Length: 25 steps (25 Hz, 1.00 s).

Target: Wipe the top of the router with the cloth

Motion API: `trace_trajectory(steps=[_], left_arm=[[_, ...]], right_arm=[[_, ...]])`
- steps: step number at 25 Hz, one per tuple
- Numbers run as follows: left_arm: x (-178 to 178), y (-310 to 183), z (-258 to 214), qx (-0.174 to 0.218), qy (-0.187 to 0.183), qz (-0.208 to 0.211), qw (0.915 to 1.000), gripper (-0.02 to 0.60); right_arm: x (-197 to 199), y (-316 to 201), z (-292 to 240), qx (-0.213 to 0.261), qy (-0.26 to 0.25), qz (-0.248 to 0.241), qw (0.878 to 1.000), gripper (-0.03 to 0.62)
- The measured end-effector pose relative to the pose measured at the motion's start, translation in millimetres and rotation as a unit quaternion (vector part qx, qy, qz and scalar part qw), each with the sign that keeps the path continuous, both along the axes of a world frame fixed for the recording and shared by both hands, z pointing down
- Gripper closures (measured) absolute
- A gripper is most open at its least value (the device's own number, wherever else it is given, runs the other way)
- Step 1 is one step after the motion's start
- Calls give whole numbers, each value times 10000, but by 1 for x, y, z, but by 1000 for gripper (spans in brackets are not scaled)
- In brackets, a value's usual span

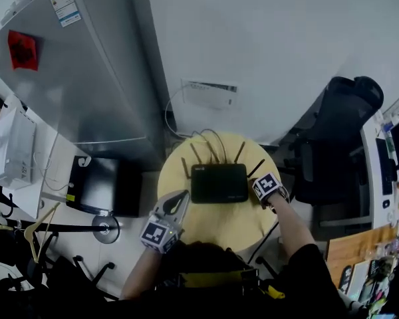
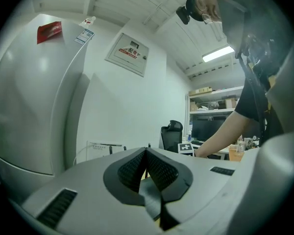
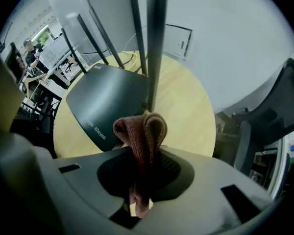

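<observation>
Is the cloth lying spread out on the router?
No, the cloth is bunched up and pinched in the right gripper, not spread on the router.

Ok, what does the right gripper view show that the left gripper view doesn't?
Only the right gripper view: a reddish cloth pinched in the right tongs, close to the black router on the round yellow table. Only the left gripper view: the left tongs, shut with nothing between them, and the grey refrigerator. Both: the white wall box and the black office chair.
</observation>
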State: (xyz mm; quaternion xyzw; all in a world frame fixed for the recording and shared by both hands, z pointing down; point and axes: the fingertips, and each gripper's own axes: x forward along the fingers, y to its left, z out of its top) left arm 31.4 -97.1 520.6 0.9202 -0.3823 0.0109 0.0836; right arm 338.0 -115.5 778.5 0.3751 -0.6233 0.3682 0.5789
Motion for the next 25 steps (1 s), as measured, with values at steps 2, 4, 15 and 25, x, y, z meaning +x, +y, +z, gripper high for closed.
trace_trajectory(steps=[2, 4, 15, 25], left_arm=[[-5, 1, 5, -95, -2, -75, 9999, 584], [-6, 2, 7, -179, 67, -98, 9998, 584], [-17, 7, 9, -164, -8, -222, 9996, 584], [-11, 12, 8, -108, 19, -81, 9999, 584]], right_arm=[[-5, -3, 7, -69, -116, 7, 9999, 536], [-12, -9, 11, -47, -237, -236, 9994, 536], [-51, 11, 14, -279, -556, -2876, 9557, 536], [-42, 39, 18, -679, -293, -2468, 9663, 536]])
